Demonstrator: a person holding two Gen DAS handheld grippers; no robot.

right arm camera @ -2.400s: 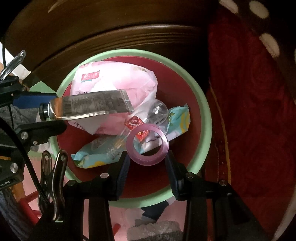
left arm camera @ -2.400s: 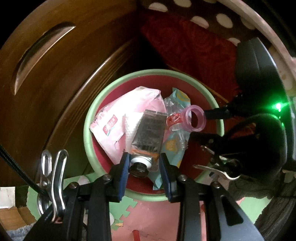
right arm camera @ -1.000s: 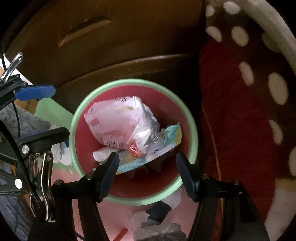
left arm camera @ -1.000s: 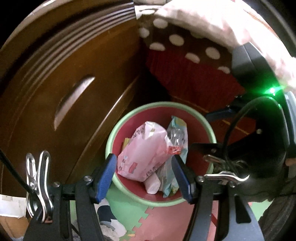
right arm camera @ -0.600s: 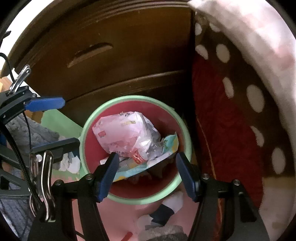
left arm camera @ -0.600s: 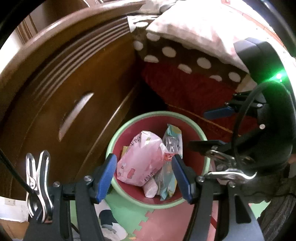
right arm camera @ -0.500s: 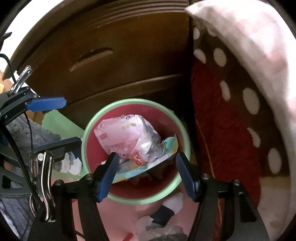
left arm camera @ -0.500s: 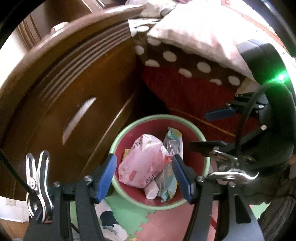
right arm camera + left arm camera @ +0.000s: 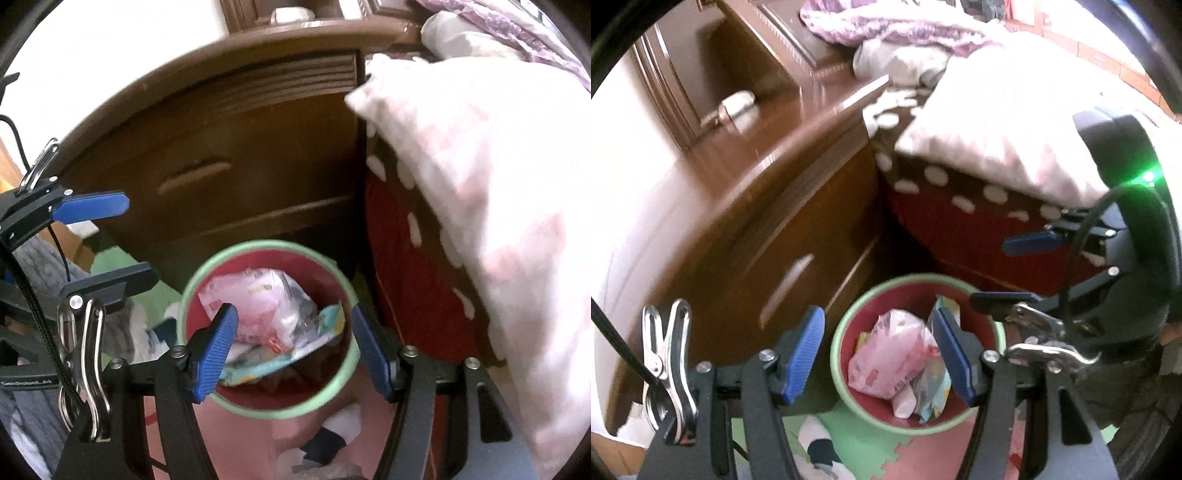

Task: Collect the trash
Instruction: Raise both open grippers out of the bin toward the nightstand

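A red bin with a pale green rim (image 9: pixel 849 314) (image 9: pixel 347 373) stands on the floor in the corner between a wooden dresser and a bed. Inside lie a pink plastic wrapper (image 9: pixel 890 354) (image 9: pixel 255 299), a light blue patterned packet (image 9: pixel 938 387) (image 9: pixel 317 332) and a small white piece (image 9: pixel 903 400). My left gripper (image 9: pixel 882 356) hangs open well above the bin, nothing between its blue pads. My right gripper (image 9: pixel 293 349) is open and empty too, high over the bin. Each gripper shows at the edge of the other's view, the right gripper (image 9: pixel 1015 269) and the left gripper (image 9: pixel 99 243).
A dark wooden dresser (image 9: pixel 746 229) (image 9: pixel 236 155) with a recessed drawer handle rises behind the bin. A bed with red side, brown dotted sheet (image 9: pixel 934 177) and pinkish quilt (image 9: pixel 498 177) is to the right. Green and pink foam floor mats (image 9: pixel 923 454) carry socks and cloth (image 9: pixel 332 443).
Both grippers have risen away from the bin, which looks smaller and lower. More of the dresser top and the bed has come into view. Earlier a tube and a pink ring were let go.
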